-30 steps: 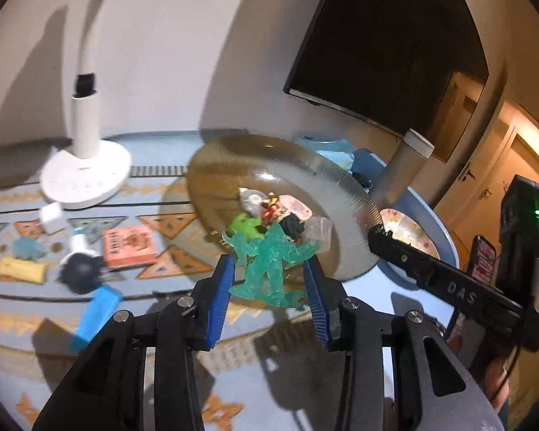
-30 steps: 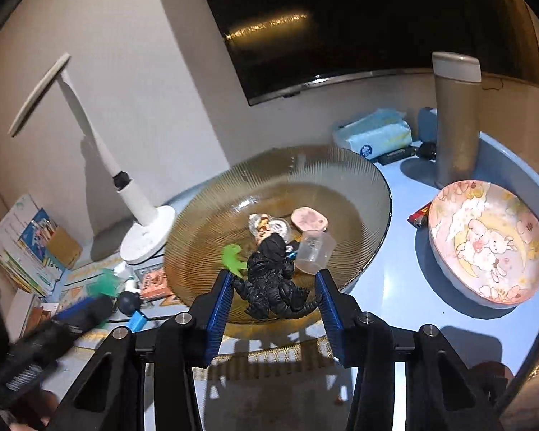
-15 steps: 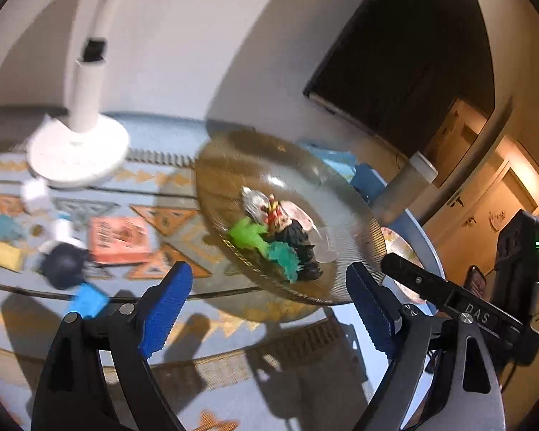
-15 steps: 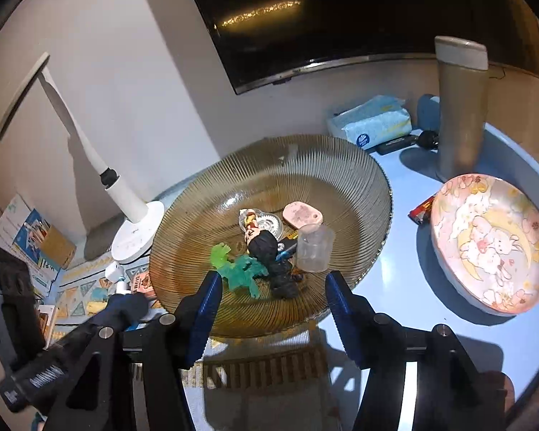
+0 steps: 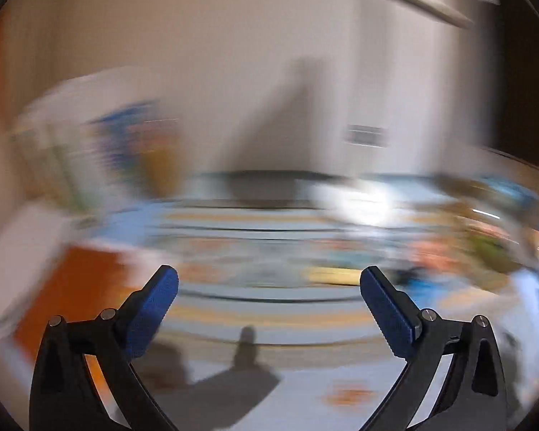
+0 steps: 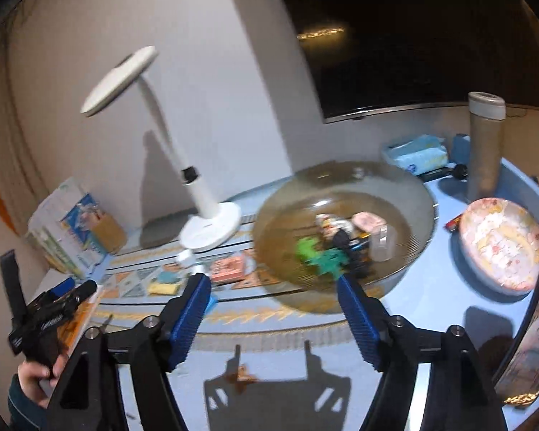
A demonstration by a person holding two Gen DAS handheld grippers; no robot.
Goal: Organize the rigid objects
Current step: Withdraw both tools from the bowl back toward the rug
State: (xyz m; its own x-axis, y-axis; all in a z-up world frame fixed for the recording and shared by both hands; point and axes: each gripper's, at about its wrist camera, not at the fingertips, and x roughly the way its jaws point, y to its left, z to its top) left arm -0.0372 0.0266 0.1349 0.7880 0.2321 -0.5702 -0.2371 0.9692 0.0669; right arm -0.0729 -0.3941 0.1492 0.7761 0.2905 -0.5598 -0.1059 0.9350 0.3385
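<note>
Right wrist view: right tool gapes wide and empty over the bench's near edge; just beyond its right finger, the amber glass bowl holds green figures, a black figure and a clear cup; left tool likewise spread, empty, its view blurred.

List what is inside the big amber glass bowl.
The glass bowl holds a green toy, teal figure, black figure, pink piece and clear cup; anything beneath them is hidden.
</note>
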